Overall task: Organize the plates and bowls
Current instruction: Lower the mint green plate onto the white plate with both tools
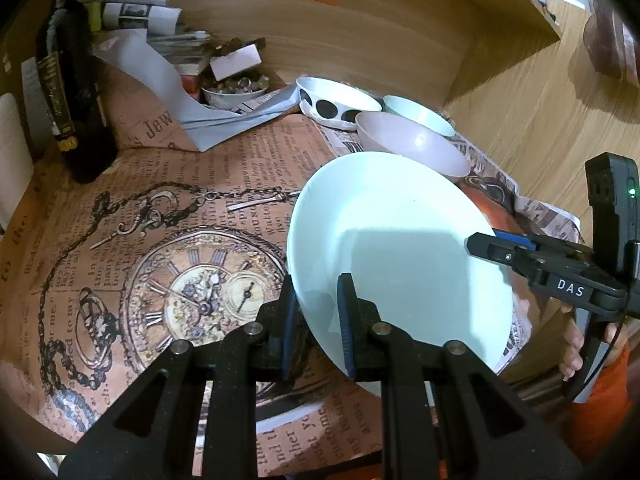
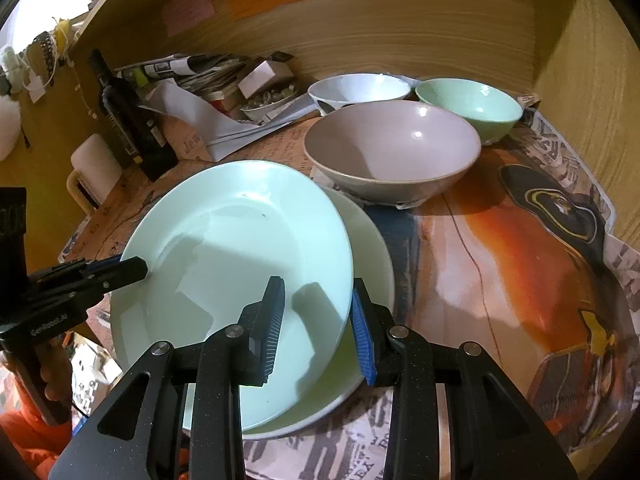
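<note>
Glazed ceramic like this pale green plate [image 2: 236, 264] is stiff, slick and chips easily, so I judge its thin rim the only place to grip. My left gripper [image 1: 318, 318] straddles the rim on the plate's left side, fingers on either side of it; whether they pinch it I cannot tell. My right gripper [image 2: 318, 322] straddles the opposite rim, fingers spread. The plate tilts over a cream plate [image 2: 374, 252] near the counter's front edge, before the pink bowl [image 2: 392, 148].

The pale green plate [image 2: 240, 248] and pink bowl [image 2: 392, 148] look glossy and smooth like glazed ceramic, resting on matt printed paper [image 1: 140, 208] against a wood-grain wall [image 2: 400, 40], beside a dark glass bottle [image 1: 72, 92].
</note>
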The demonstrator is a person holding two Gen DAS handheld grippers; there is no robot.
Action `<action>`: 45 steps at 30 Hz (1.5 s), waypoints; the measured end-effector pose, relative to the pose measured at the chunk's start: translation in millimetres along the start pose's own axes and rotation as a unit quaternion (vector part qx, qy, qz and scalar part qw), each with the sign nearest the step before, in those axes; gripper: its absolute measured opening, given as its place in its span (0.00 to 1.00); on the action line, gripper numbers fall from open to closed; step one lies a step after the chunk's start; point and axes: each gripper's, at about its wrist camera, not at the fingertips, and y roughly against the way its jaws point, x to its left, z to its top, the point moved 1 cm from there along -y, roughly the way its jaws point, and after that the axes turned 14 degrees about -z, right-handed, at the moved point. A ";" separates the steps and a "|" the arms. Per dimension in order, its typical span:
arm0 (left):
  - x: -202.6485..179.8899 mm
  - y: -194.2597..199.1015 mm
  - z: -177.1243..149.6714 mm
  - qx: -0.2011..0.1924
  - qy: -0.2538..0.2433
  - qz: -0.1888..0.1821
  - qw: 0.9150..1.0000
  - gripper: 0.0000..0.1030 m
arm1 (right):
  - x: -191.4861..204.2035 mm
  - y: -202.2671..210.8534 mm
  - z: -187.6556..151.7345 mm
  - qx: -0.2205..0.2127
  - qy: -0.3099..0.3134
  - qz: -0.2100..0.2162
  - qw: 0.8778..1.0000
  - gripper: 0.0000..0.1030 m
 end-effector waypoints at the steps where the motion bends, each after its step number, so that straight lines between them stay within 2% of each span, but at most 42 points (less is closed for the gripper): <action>1: -1.0 -1.9 0.8 0.000 -0.002 0.001 1.000 0.17 | -1.2 -0.2 -0.4 0.000 -0.002 -0.002 1.000 0.29; 11: -6.9 -15.7 5.3 0.010 -0.018 0.005 1.000 0.18 | -11.4 1.4 -2.7 -0.007 -0.021 -0.007 1.000 0.29; 21: -8.8 -17.6 4.1 0.014 -0.025 0.009 1.000 0.18 | -3.0 3.8 -5.6 -0.023 0.015 -0.046 0.999 0.32; 35: -10.9 -15.3 4.6 0.010 -0.030 0.029 0.999 0.19 | 2.0 3.7 -6.4 -0.035 0.028 -0.069 0.997 0.32; 39: -10.4 -12.7 6.0 0.001 -0.037 0.042 0.998 0.19 | 4.5 3.9 -5.2 -0.041 0.037 -0.067 0.996 0.33; 45: -4.8 -13.6 9.7 -0.001 -0.031 0.041 0.999 0.19 | 4.6 2.5 -3.1 -0.045 0.037 -0.066 0.996 0.33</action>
